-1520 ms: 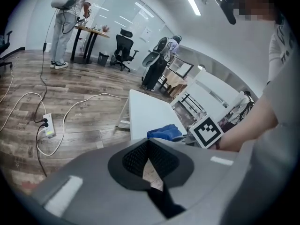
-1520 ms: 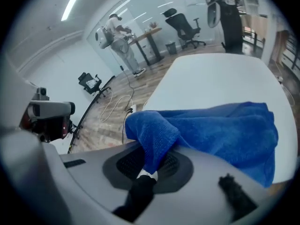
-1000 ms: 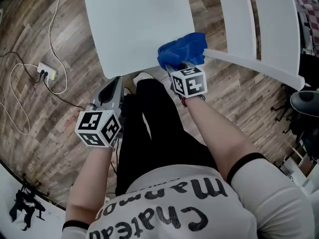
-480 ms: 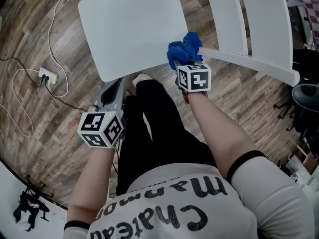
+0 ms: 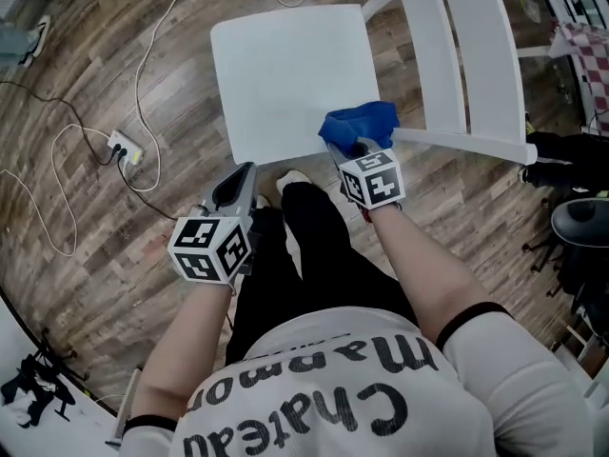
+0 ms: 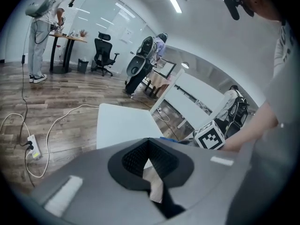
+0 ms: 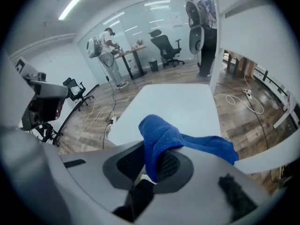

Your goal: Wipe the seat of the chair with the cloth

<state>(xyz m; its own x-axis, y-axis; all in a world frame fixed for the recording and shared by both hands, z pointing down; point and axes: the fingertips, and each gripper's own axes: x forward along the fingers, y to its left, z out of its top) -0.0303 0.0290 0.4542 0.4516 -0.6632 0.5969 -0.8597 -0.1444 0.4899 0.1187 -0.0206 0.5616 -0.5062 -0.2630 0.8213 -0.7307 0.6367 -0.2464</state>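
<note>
Head view, nearest: person's legs (image 5: 295, 255) in black trousers, one light shoe (image 5: 293, 177) at the seat edge.

L gripper (image 5: 238, 181) is held low at the person's left, tip aimed toward the near-left corner of the chair seat (image 5: 285, 65) but short of it. In the left gripper view, the L gripper (image 6: 149, 156) jaw tips meet w/ nothing between them; shoe and trouser show through the slot below.

R gripper (image 5: 357, 149) is at the seat's near-right corner. In the right gripper view, the R gripper (image 7: 152, 168) jaws are clamped on the blue cloth (image 7: 164, 139), which bunches above the pads and drapes over the right-hand jaw.

Cloth (image 5: 360, 124) sits over the seat corner just beside the white backrest (image 5: 466, 55). Contact w/ the seat surface: not confirmable.

Seat (image 7: 178, 107) is white and bare beyond the cloth.

Farther out: wood-look floor (image 5: 114, 55), power strip (image 5: 125, 148) w/ white cables, left of the chair.
</note>
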